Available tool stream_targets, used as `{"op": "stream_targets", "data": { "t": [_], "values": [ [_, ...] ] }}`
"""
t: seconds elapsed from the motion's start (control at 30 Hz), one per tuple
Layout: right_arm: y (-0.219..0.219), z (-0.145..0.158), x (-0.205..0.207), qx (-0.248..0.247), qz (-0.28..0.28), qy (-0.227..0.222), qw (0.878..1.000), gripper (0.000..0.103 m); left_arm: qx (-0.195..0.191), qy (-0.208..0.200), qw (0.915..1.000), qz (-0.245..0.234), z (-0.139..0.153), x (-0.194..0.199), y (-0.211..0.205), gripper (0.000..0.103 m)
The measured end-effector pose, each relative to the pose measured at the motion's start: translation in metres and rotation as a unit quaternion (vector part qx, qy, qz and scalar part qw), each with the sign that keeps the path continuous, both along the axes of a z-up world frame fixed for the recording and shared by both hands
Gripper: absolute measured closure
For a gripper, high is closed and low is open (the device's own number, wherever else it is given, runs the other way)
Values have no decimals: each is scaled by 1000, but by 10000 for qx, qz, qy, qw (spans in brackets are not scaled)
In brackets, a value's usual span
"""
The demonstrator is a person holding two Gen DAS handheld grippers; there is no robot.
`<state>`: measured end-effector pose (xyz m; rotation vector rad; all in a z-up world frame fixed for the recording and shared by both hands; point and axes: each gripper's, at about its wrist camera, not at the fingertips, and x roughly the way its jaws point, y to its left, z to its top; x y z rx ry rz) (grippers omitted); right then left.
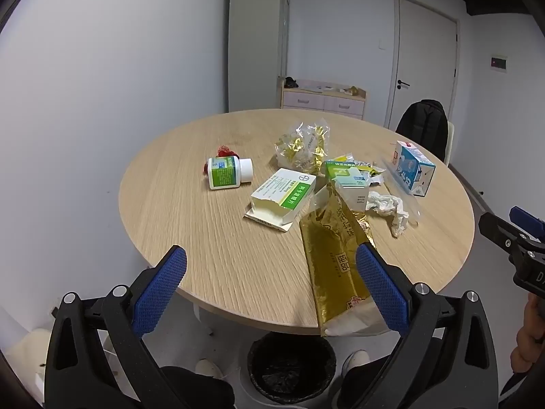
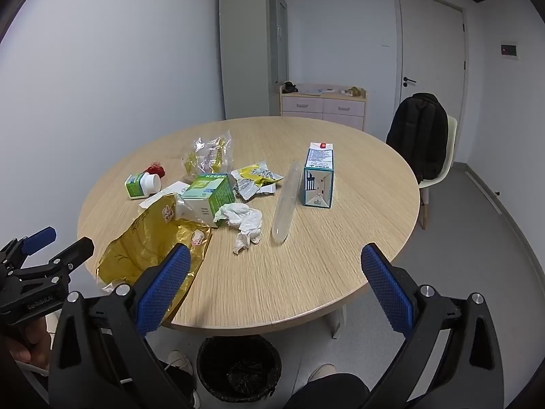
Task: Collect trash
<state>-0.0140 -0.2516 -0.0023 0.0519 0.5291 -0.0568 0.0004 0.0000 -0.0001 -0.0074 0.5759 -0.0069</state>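
Trash lies scattered on a round wooden table point(image 1: 204, 231) point(image 2: 306, 272): a gold bag point(image 1: 333, 255) point(image 2: 146, 245) overhanging the near edge, a pill bottle point(image 1: 228, 172) point(image 2: 141, 185), a white-green medicine box point(image 1: 282, 197), a green box point(image 2: 211, 194), a crumpled tissue point(image 1: 388, 208) point(image 2: 245, 221), a blue-white carton point(image 1: 414, 167) point(image 2: 318, 177), a clear plastic sleeve point(image 2: 287, 201) and wrappers point(image 1: 303, 146) point(image 2: 255, 179). My left gripper point(image 1: 270, 252) hovers open at the near edge, its right finger beside the gold bag. My right gripper point(image 2: 276, 252) hovers open, nothing between its fingers.
A black-lined bin point(image 1: 291, 368) point(image 2: 238, 368) stands on the floor under the table's near edge, between the person's shoes. A chair with a black backpack point(image 2: 419, 139) stands at the far right. A drawer unit point(image 2: 323, 104) and tall cabinet point(image 2: 253, 47) line the back wall.
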Motion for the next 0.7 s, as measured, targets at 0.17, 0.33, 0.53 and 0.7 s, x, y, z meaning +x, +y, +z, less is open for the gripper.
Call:
{"op": "stream_targets", "data": {
  "t": [0.17,0.33,0.53,0.7],
  "values": [
    [1,0,-1,-14,5,-14,10000,7,5,-19,10000,-42,3,-3,0,6],
    [2,1,-3,-17,1,-25,10000,7,-11,-12,10000,-48,0,-2,3,6],
    [0,-2,-1,15,-11,-12,10000,7,-38,-11,10000,-54,2,-1,2,6],
    [-1,0,0,3,-4,-5,10000,7,-77,-5,9999,-66,1,0,3,6]
  ]
}}
